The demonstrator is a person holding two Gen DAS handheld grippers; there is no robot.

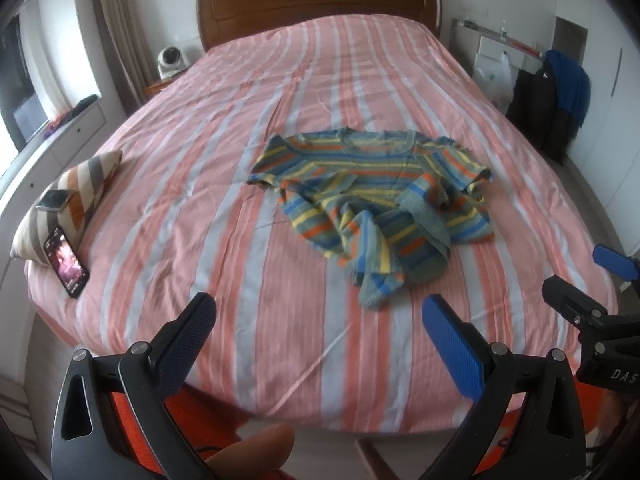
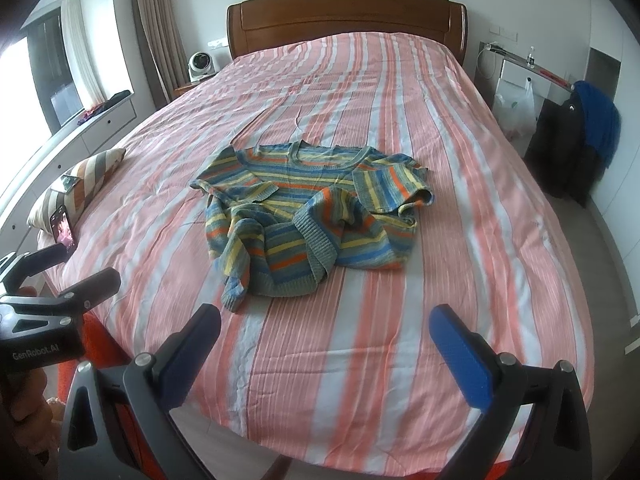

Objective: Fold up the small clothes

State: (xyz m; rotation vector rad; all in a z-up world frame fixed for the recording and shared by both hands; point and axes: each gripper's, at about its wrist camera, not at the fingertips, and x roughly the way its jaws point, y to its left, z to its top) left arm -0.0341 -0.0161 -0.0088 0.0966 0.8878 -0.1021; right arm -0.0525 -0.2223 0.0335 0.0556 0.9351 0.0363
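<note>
Both grippers hang at the foot of the bed (image 1: 248,168), empty, touching nothing: left gripper (image 1: 320,320) jaws spread wide, right gripper (image 2: 326,330) same. Striped sweater (image 1: 372,200) lies crumpled mid-bed, straight ahead & well apart from both, neckline twd headboard (image 2: 346,20), long axis roughly across the bed w/ sleeves tangled inward. Trailing cuff nearest; neither arm clearly closer

Both wrist cameras face the headboard (image 1: 320,10) from the bed's foot.
</note>
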